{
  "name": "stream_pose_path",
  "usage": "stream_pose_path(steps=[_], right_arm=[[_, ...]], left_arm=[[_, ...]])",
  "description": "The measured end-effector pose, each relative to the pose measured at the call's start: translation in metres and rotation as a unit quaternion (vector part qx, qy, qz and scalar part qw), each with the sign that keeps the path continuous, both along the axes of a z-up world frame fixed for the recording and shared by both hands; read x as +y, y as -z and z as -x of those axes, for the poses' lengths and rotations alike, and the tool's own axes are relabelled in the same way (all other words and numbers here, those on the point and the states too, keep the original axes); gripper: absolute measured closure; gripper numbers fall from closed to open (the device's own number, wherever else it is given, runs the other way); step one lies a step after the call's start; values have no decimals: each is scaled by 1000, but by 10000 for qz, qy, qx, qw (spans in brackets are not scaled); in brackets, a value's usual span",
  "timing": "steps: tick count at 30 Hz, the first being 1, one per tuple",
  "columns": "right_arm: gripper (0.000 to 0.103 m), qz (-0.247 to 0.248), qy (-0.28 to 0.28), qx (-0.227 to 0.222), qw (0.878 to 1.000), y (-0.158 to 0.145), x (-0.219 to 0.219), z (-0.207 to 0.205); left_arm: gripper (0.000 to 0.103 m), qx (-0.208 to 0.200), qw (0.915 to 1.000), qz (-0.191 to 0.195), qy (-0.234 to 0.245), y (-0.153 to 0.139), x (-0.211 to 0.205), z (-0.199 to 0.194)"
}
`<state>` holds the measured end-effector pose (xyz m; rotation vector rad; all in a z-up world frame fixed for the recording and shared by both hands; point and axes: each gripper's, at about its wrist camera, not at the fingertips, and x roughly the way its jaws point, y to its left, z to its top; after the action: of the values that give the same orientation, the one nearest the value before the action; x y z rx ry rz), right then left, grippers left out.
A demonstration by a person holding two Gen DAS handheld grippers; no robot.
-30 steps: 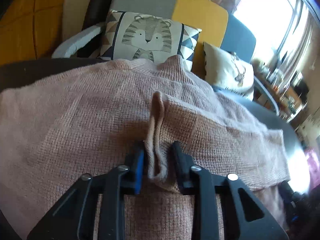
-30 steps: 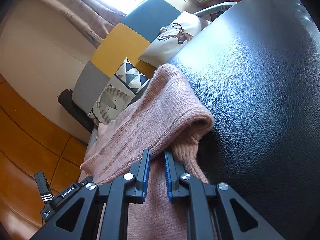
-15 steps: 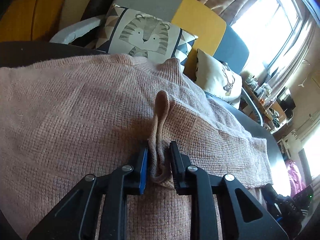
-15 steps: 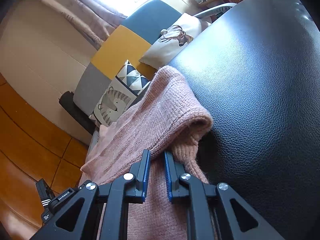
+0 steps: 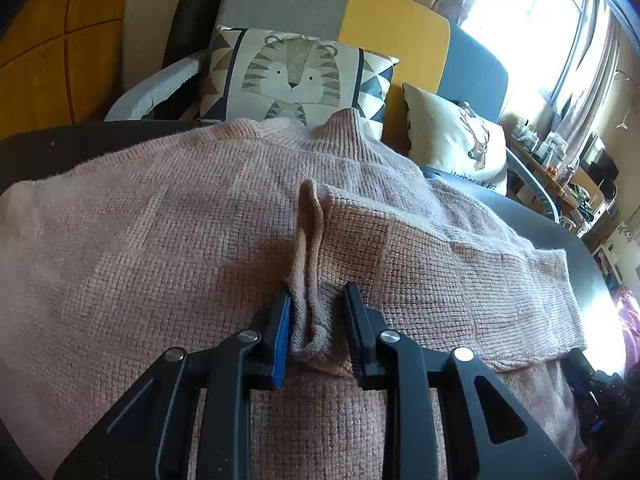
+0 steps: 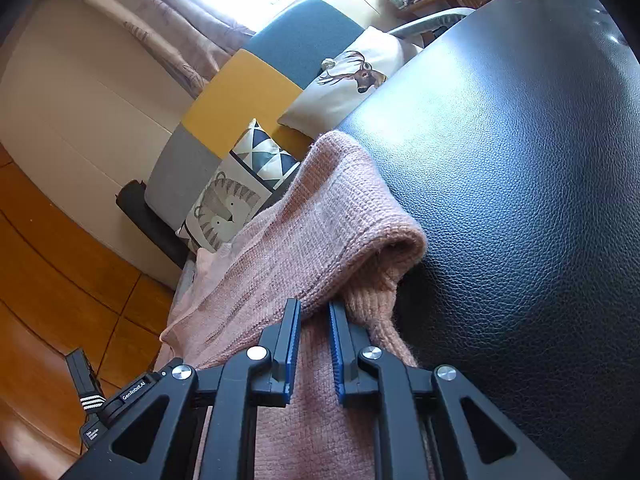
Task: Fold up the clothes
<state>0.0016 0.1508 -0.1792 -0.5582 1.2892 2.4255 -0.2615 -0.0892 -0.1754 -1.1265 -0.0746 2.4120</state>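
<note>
A pink knit sweater lies spread on a black leather surface. My left gripper sits low over it with a raised fold of knit standing between its parted jaws; the left pad touches the fold, the right pad is apart from it. In the right wrist view the sweater is bunched, with a rolled edge at the right. My right gripper has its jaws narrowly apart at that edge, with knit lying between them.
A sofa with a tiger cushion and a deer cushion stands behind the black surface. A cluttered shelf is at the far right by a bright window. Wooden flooring lies to the left. The left gripper's body shows low left.
My left gripper's jaws have opened wider around the raised fold than half a second ago, and its view has tilted back. The right gripper has barely moved.
</note>
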Motion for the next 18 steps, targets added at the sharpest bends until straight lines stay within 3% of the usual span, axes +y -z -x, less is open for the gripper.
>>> stream_pose_path(steps=[9, 18], right_arm=[[91, 19, 2, 57, 10000, 2, 1, 0], [91, 21, -5, 117, 9999, 4, 3, -2]], left_arm=[[93, -107, 9998, -93, 126, -7, -3, 2], [97, -240, 9969, -607, 432, -23, -17, 8]])
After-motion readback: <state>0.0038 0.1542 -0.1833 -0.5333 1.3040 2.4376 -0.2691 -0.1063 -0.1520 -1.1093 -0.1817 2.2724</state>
